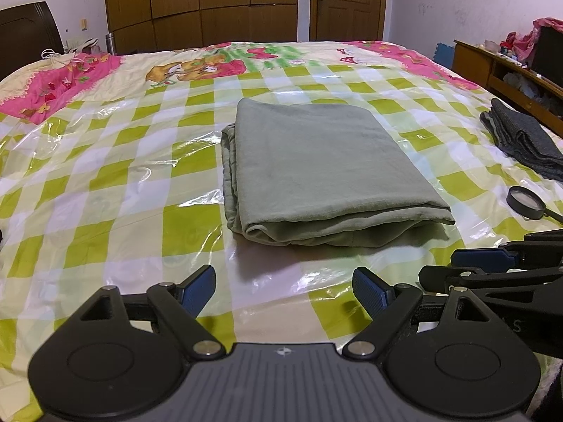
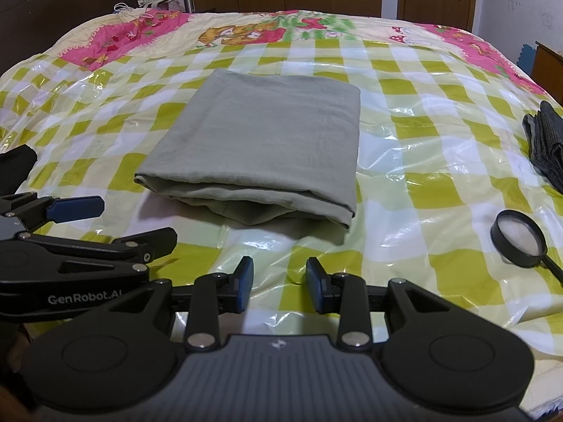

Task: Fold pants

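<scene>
Grey-green pants (image 1: 316, 168) (image 2: 260, 147) lie folded into a thick flat rectangle in the middle of the bed. My left gripper (image 1: 284, 292) hovers over the sheet just in front of the pants' near edge, its blue pads wide apart and empty. My right gripper (image 2: 279, 286) sits beside it, slightly right of the pants' near edge, jaws partly apart with nothing between them. Each gripper shows in the other's view: the right one at the edge (image 1: 492, 263), the left one at the edge (image 2: 75, 209).
The bed carries a green-and-white checked cover under clear plastic (image 1: 123, 183). A folded dark grey garment (image 1: 520, 140) (image 2: 545, 144) lies at the right, with a black magnifying glass (image 1: 526, 202) (image 2: 520, 239) nearer. A wooden cabinet (image 1: 492, 66) stands right of the bed, wardrobes behind.
</scene>
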The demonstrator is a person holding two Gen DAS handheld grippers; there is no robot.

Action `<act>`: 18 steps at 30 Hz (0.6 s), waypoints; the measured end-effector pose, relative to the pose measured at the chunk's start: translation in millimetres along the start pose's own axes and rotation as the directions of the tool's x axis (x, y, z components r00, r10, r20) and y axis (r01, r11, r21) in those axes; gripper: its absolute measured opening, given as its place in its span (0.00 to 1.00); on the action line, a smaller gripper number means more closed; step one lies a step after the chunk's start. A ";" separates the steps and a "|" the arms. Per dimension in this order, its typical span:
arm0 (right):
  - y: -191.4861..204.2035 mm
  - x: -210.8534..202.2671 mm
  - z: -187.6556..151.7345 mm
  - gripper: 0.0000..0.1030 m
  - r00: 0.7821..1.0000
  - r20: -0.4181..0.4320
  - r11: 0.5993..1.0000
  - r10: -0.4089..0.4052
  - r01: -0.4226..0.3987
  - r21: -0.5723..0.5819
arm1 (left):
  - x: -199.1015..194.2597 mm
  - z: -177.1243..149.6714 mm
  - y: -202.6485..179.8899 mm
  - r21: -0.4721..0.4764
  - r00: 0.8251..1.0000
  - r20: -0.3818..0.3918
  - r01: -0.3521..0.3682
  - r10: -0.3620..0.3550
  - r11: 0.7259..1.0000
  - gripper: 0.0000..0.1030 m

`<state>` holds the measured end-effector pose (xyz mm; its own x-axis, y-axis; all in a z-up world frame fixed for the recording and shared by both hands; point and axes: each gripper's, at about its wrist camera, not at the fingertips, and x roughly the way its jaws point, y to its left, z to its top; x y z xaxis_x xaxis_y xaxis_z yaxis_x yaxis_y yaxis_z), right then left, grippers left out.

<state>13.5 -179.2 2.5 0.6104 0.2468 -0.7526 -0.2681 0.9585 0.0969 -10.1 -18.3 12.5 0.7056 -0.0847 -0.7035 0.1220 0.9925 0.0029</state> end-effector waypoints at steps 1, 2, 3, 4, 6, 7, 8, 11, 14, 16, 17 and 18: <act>0.6 0.0 -0.1 0.33 1.000 0.000 1.000 0.001 -0.001 0.000 | 0.0 0.3 -0.3 0.000 1.000 0.000 0.000 0.000 1.000 0.93; 0.3 0.0 0.0 0.33 1.000 0.000 1.000 0.000 0.000 0.000 | 0.0 0.3 -0.4 0.000 1.000 0.000 0.000 0.000 1.000 0.93; 0.6 0.0 -0.2 0.33 1.000 0.000 1.000 0.001 -0.001 0.000 | 0.0 -0.1 0.1 0.000 1.000 0.000 0.000 0.000 1.000 0.93; 0.7 -0.1 -0.2 0.33 1.000 0.000 1.000 0.000 0.000 0.000 | 0.0 -0.1 0.1 0.000 1.000 0.001 0.001 -0.001 1.000 0.93; 0.0 -0.1 0.0 0.33 1.000 0.000 1.000 0.000 0.000 0.000 | 0.0 -0.2 0.2 -0.001 1.000 0.001 0.001 -0.001 1.000 0.93; -0.1 0.0 0.0 0.33 1.000 0.000 1.000 0.000 0.000 0.000 | 0.0 -0.2 0.3 0.000 1.000 0.001 0.001 -0.001 1.000 0.93; -0.1 0.0 0.0 0.33 1.000 0.000 1.000 0.000 0.000 0.000 | 0.0 -0.1 0.1 -0.001 1.000 0.001 0.001 -0.001 1.000 0.93; 0.0 0.0 0.0 0.33 1.000 0.001 1.000 0.000 0.000 0.000 | 0.1 -0.3 0.3 0.000 1.000 0.001 0.001 -0.001 1.000 0.93; 0.6 -0.2 -0.2 0.33 1.000 0.001 1.000 0.000 0.000 0.000 | -0.2 -0.8 0.6 0.000 1.000 0.002 0.001 -0.001 1.000 0.93; 1.0 -0.2 -0.2 0.33 1.000 0.001 1.000 -0.001 0.001 -0.001 | -0.2 -0.2 0.8 0.000 1.000 0.002 0.001 -0.001 1.000 0.93; 0.5 -0.2 -0.8 0.33 1.000 0.001 1.000 -0.002 0.002 -0.001 | -0.3 0.6 0.2 0.000 1.000 0.003 0.002 -0.002 1.000 0.93; 0.1 -0.1 -1.1 0.33 1.000 0.001 1.000 -0.002 0.002 -0.001 | -0.6 1.7 -0.7 0.000 1.000 0.005 0.002 -0.002 1.000 0.93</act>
<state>12.5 -179.3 1.8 0.6118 0.2449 -0.7521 -0.2674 0.9589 0.0947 -9.5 -19.0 14.1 0.7085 -0.0872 -0.7003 0.1234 0.9924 0.0013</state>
